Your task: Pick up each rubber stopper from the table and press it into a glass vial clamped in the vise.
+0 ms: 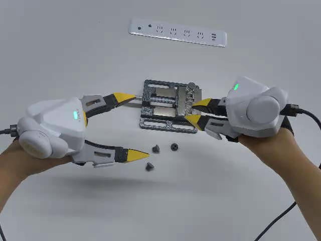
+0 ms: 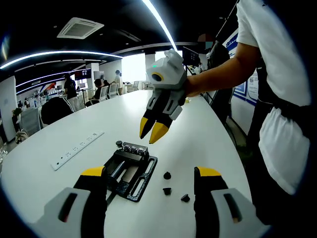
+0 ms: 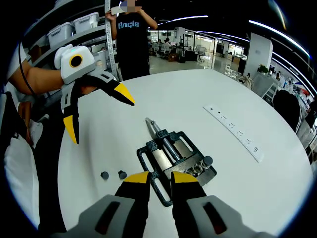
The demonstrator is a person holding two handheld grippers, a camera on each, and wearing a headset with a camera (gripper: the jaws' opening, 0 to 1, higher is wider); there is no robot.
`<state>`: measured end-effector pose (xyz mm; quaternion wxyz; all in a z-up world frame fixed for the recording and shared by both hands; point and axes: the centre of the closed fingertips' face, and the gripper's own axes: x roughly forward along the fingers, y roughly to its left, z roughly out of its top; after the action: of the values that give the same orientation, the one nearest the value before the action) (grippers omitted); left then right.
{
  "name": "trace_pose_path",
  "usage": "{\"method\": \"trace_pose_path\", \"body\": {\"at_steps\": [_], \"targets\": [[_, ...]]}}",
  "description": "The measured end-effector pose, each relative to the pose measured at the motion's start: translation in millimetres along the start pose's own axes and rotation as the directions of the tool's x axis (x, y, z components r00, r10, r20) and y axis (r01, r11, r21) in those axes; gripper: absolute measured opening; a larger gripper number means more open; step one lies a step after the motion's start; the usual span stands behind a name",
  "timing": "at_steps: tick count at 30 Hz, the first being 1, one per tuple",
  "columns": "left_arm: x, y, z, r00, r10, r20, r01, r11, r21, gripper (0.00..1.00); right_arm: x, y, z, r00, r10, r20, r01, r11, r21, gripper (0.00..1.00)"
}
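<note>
Left fingers (image 1: 131, 155) spread, vise (image 1: 165, 124), shirt print (image 3: 129, 24) unclear

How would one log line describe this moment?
left gripper open, empty | right gripper open, by vise | three stoppers loose on table

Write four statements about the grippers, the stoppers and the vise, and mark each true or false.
1. Three rubber stoppers lie loose on the table. True.
2. The left gripper is shut on a stopper. False: it is open wide and empty.
3. In the head view, the power strip lies beyond the vise. True.
4. The right gripper hangs over the stoppers. False: it is at the vise, open.
</note>
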<state>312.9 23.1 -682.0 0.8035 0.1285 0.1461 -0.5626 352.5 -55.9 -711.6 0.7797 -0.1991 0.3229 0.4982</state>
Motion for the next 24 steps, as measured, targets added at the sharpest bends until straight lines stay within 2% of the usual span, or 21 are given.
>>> {"method": "trace_pose_path", "body": {"at_steps": [2,8,14,21,24], "targets": [[-1.1,-2.0,-2.4,1.0000,0.001,-0.002,-0.001,1.000,-0.005,0.70,2.1,2.8,-3.7,1.0000,0.006,-0.001,-0.006,1.000,0.000,0.18],[-6.7,-7.6,-10.2,1.0000,0.004,-0.008,-0.004,1.000,-0.022,0.70,6.5,24.7,-8.6,0.9978,0.064,0.012,-0.064,0.997,-0.031,0.22],[-11.3,-11.5,-14.8,1.0000,0.003,-0.005,-0.003,0.999,-0.036,0.70,11.0,44.2,-14.3,0.9893,0.145,0.018,-0.144,0.988,-0.056,0.24],[-14.4,-17.4,-24.9,0.9998,0.002,-0.021,-0.003,0.999,-0.042,0.70,14.7,64.5,-26.5,0.9690,0.247,-0.015,-0.247,0.964,-0.101,0.25],[-16.0,-19.5,-29.2,0.9995,0.006,-0.029,-0.008,0.999,-0.046,0.71,16.2,74.9,-31.7,0.9531,0.301,-0.028,-0.302,0.942,-0.145,0.26]]}}
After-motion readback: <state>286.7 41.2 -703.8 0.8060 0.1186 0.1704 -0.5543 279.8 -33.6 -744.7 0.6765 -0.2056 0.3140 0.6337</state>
